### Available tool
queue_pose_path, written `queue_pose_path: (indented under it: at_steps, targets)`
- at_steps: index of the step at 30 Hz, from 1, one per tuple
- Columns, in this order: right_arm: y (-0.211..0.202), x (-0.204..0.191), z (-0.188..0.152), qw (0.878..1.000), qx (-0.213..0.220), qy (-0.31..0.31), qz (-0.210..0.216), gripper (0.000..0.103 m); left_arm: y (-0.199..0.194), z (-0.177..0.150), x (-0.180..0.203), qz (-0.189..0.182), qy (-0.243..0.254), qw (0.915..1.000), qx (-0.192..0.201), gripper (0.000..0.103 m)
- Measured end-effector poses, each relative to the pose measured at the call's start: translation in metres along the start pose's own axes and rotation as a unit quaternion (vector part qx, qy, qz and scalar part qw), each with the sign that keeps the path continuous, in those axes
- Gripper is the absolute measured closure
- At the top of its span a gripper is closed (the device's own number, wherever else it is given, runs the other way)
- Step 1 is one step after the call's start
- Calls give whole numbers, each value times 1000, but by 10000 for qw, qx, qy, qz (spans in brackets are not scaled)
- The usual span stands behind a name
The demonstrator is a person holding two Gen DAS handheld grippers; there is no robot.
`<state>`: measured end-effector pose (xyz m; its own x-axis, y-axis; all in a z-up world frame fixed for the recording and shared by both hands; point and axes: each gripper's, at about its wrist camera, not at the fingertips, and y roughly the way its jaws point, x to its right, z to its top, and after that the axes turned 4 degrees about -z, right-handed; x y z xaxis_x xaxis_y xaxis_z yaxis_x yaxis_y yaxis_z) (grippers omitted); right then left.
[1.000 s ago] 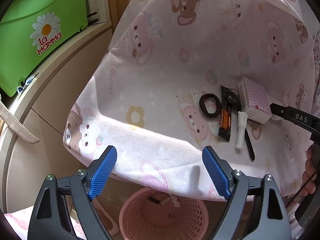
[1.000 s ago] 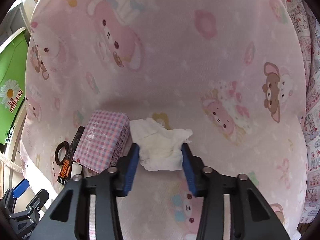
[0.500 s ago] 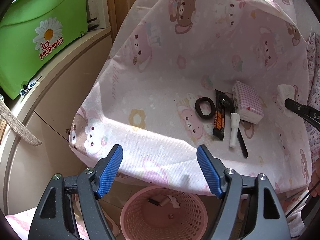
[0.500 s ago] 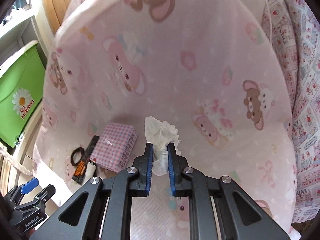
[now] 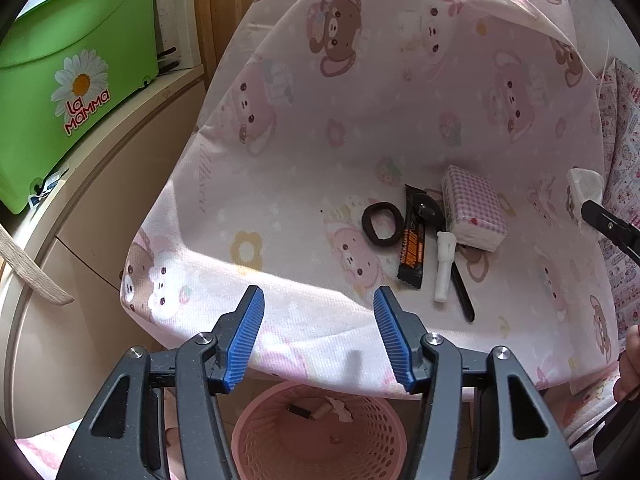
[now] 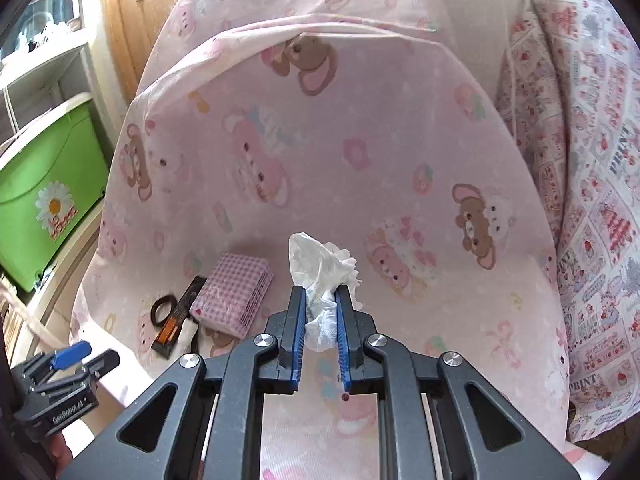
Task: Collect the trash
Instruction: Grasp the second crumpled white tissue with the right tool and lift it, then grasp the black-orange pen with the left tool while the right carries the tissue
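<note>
A crumpled white tissue (image 6: 320,260) is lifted off the pink bear-print cloth (image 6: 360,140), and my right gripper (image 6: 321,292) is shut on it. The left wrist view shows the same tissue (image 5: 584,188) at the right edge. My left gripper (image 5: 318,292) hovers over the cloth's near edge with its jaws closing and nothing between them. Below it stands a pink perforated basket (image 5: 320,432) with a few scraps inside. On the cloth lie a black snack wrapper (image 5: 412,248), a black hair tie (image 5: 382,224), a small white tube (image 5: 444,264) and a pink checked tissue pack (image 5: 474,212).
A green plastic box (image 5: 72,72) with a daisy label sits on a beige ledge to the left. A thin black stick (image 5: 462,292) lies beside the tube. Patterned fabric (image 6: 592,200) hangs at the right. A hand (image 5: 630,364) shows at the right edge.
My right gripper went from open around the tissue to shut on it and rose with it. My left gripper's jaws drew closer together while it stayed in place.
</note>
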<state>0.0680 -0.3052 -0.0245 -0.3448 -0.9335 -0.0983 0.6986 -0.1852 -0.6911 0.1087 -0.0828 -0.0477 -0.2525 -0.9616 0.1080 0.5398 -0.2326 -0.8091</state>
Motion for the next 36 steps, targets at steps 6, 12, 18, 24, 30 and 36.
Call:
queue_pose_path:
  at_steps: [6, 12, 18, 24, 30, 36]
  targets:
    - [8, 6, 4, 9991, -358, 99, 222, 88, 7, 3, 9, -318, -73, 9994, -67, 52]
    - [10, 1, 2, 9985, -472, -26, 267, 88, 24, 6, 9, -885, -377, 9946, -397, 67]
    - [12, -9, -1, 9981, -470, -371, 175, 88, 37, 11, 24, -967, -125, 9947, -332, 77]
    - [14, -9, -1, 9979, -508, -358, 189, 88, 45, 16, 38, -900, 106, 9955, -272, 83]
    - [13, -10, -1, 9976, -532, -428, 151, 88, 48, 18, 50, -811, 353, 9957, -262, 97]
    - [10, -10, -2, 9976, -492, -476, 121, 87, 23, 17, 61, -660, 765, 9946, 222, 102]
